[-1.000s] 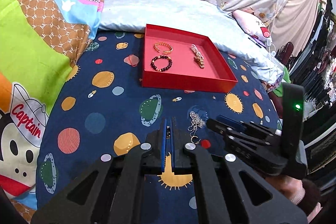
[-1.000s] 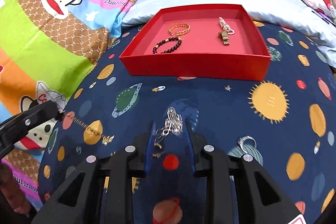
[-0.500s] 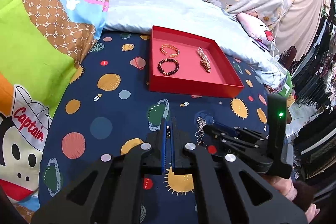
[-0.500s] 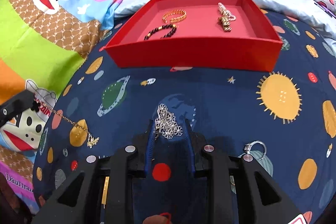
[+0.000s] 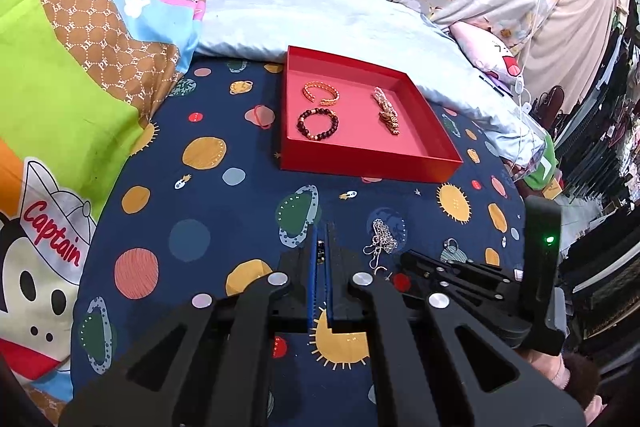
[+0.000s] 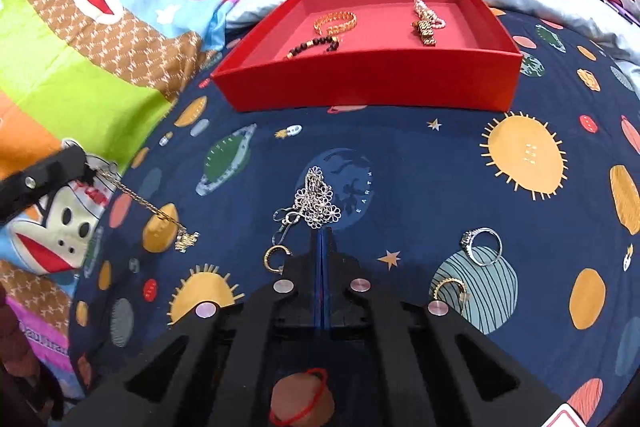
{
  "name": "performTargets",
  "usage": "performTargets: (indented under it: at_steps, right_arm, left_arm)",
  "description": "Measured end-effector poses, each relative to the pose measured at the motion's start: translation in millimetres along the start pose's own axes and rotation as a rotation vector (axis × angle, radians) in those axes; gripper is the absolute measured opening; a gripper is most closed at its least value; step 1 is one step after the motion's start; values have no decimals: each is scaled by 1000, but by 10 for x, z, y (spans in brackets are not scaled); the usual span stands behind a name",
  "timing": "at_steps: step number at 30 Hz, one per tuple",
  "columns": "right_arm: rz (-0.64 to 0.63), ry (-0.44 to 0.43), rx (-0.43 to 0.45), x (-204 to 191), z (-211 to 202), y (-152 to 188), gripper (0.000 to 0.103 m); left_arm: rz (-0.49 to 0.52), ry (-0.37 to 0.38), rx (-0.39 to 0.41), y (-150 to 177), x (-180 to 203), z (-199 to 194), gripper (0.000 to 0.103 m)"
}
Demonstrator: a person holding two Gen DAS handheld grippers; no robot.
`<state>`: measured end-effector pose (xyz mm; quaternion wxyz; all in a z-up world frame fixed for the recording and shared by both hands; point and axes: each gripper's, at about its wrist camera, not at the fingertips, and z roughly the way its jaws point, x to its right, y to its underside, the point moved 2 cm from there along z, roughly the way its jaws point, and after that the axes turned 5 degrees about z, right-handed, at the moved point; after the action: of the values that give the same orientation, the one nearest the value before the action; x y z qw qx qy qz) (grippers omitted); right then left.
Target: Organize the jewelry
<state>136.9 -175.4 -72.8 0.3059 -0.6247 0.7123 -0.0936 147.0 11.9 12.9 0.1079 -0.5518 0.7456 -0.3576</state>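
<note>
Because both pieces seem bound for the red tray (image 6: 360, 83), left fingers (image 5: 312, 259) pinch a gold necklace (image 6: 152, 207) while right fingers (image 6: 329, 247), just closing, meet at the silver chain's (image 6: 318, 199) edge before it, grip unclear.

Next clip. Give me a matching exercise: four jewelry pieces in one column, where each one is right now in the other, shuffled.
Pieces:
1. gold cuff
2. dark bead bracelet
3. gold chain
4. silver ring

Places:
A. held by the left gripper
B. on the bedspread, outside the red tray
C. in the red tray, nearer its far wall
D. in the red tray, nearer its front wall

Pairs: 1-C, 2-D, 3-A, 4-B
</note>
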Motion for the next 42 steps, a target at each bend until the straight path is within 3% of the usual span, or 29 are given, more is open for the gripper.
performTargets:
  at_steps: [2, 4, 6, 11, 15, 17, 20, 28, 38, 42]
  right_arm:
    - [5, -3, 20, 13, -11, -44, 1]
    - [13, 7, 17, 22, 24, -90, 18]
    - [13, 17, 20, 16, 64, -129, 27]
    - [-16, 31, -2, -6, 204, -149, 26]
    - [-35, 34, -11, -9, 207, -137, 15]
    - [-39, 32, -13, -7, 204, -120, 14]
    - [-43, 30, -13, -18, 168, -103, 3]
    - [-10, -8, 36, -20, -177, -57, 3]
    - [10, -83, 169, -73, -946, -215, 3]
    - [7, -71, 181, -32, -1013, -261, 3]
  left_arm:
    - [-1, 1, 0, 10, 6, 8, 2]
    - [1, -1, 0, 13, 11, 9, 2]
    - [1, -1, 0, 23, 12, 3, 2]
    - [-5, -7, -6, 36, -3, 13, 2]
    - [-8, -7, -12, 45, -16, 36, 2]
    - [-8, -5, -15, 43, -26, 43, 2]
    - [-6, -4, -17, 47, -16, 43, 2]
    - [-6, 5, -13, 40, 2, 16, 2]
    - [18, 44, 43, -119, 156, -200, 2]
    - [25, 52, 69, -188, 208, -266, 2]
